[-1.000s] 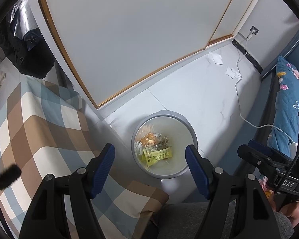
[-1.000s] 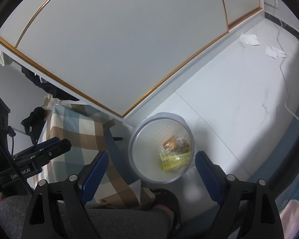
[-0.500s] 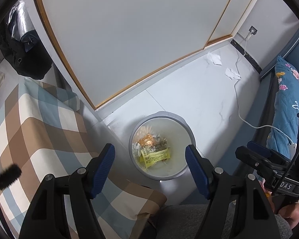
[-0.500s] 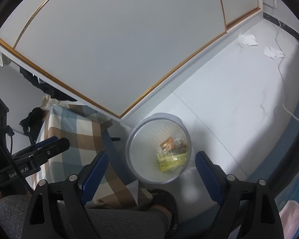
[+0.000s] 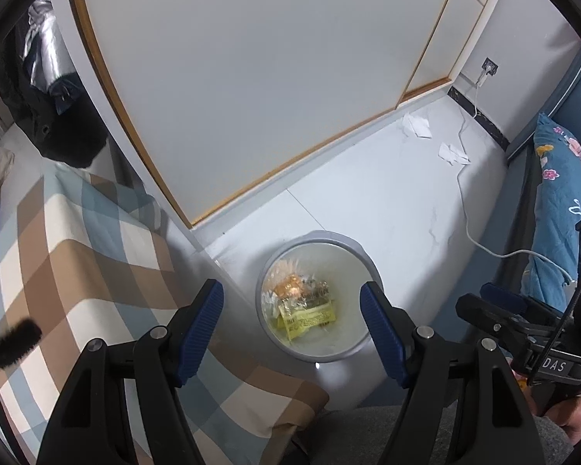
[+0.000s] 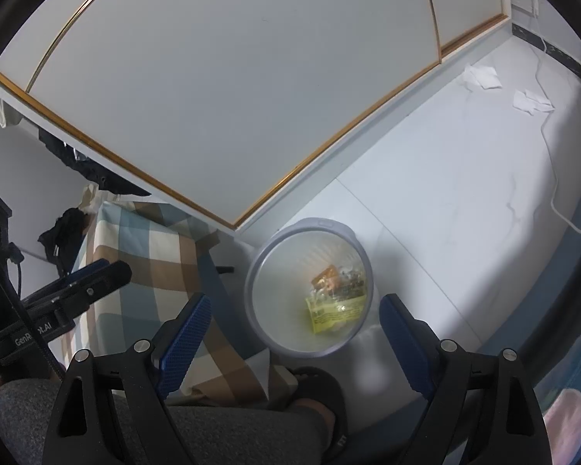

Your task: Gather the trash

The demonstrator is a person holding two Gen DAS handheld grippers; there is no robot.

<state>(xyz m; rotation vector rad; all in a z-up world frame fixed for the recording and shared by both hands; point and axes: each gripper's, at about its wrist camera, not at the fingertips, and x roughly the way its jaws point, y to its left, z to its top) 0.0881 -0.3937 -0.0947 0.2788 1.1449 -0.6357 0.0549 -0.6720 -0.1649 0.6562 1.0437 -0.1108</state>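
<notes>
A round grey trash bin stands on the white floor far below both grippers. Inside lie a yellow wrapper, an orange packet and clear plastic. My left gripper hangs high over the bin, open, with nothing between its blue pads. My right gripper is also open and empty above the bin. Each gripper shows in the other's view: the right one, the left one. Two crumpled white tissues lie on the far floor.
A checked brown, blue and cream blanket covers a bed on the left. White wardrobe doors with gold trim face the bin. A white cable runs from a wall socket. Blue floral bedding lies right. A person's slippered foot rests below the bin.
The left wrist view has shifted slightly, so the bin sits a little further left and lower in it. Both grippers stay open and nothing in the bin has moved.
</notes>
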